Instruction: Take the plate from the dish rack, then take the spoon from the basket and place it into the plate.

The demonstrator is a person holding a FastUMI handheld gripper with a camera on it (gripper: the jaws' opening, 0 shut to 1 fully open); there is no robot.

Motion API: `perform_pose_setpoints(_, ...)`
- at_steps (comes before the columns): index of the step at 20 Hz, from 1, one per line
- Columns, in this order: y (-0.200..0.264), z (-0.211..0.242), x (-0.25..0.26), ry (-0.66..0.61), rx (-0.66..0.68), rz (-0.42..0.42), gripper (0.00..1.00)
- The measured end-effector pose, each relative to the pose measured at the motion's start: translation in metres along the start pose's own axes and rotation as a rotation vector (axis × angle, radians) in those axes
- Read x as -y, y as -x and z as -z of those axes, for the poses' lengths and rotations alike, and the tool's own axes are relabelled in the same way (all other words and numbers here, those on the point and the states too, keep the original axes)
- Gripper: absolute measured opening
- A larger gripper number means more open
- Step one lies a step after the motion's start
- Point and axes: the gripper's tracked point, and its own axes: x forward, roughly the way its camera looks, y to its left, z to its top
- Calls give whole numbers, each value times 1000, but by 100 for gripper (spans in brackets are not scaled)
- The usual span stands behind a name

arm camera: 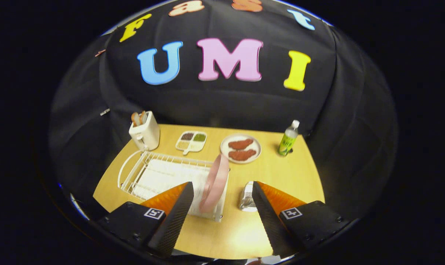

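The gripper [222, 206] hangs above the near table [281, 173] with its 2 fingers spread apart on nothing, the pink plate [214, 184] standing on edge at the right end of the white dish rack [134, 173] just ahead, and the basket [247, 197] right of it.

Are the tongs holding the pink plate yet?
No, the tongs are wide open, and the pink plate stands on edge in the white dish rack just ahead of them, untouched.

No legible text anywhere. Bottle [288, 140] label too small to read. Square markers on gripper [222, 206], no words.
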Motion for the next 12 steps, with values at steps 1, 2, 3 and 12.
perform_pose_setpoints(1,-14,3,-4,-32,-57,-24,98)
perform_pose_setpoints(2,-29,4,-6,-48,-104,-33,98)
perform_pose_setpoints(3,-41,9,-4,-51,-159,-28,96)
perform_pose_setpoints(12,-129,36,4,-118,-471,49,85)
